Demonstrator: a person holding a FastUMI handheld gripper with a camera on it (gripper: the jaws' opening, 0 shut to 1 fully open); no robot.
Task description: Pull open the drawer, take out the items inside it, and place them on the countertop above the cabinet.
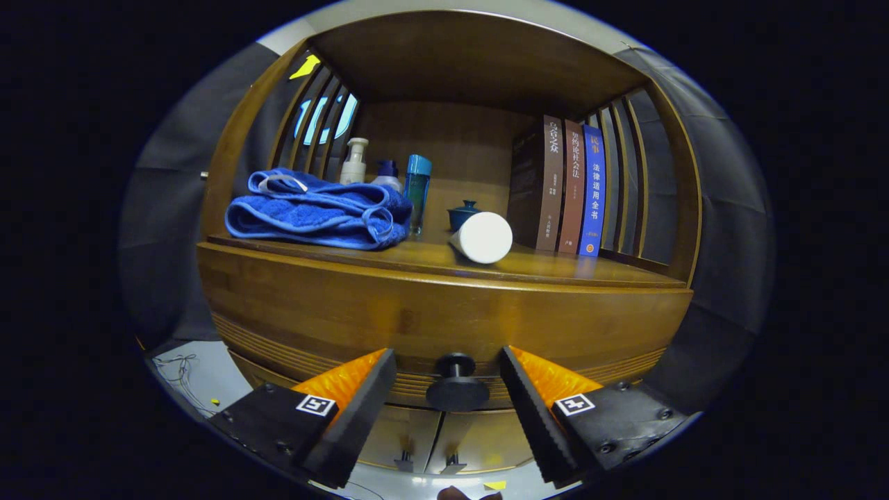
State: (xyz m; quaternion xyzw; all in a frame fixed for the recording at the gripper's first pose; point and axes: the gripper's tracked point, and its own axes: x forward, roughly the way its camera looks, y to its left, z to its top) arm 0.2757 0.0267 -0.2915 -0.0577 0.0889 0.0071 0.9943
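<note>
Blue book (592,189) spine reading 法律适用全书, brown book (573,186) spine partly legible 社会法, dark book (552,182) spine too blurred

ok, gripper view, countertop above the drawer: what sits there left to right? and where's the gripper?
Folded blue towel → white pump bottle → teal bottle → small blue lidded pot → white cylinder lying on its side → three upright books. Gripper open, fingers either side of the drawer knob, drawer closed.
</note>
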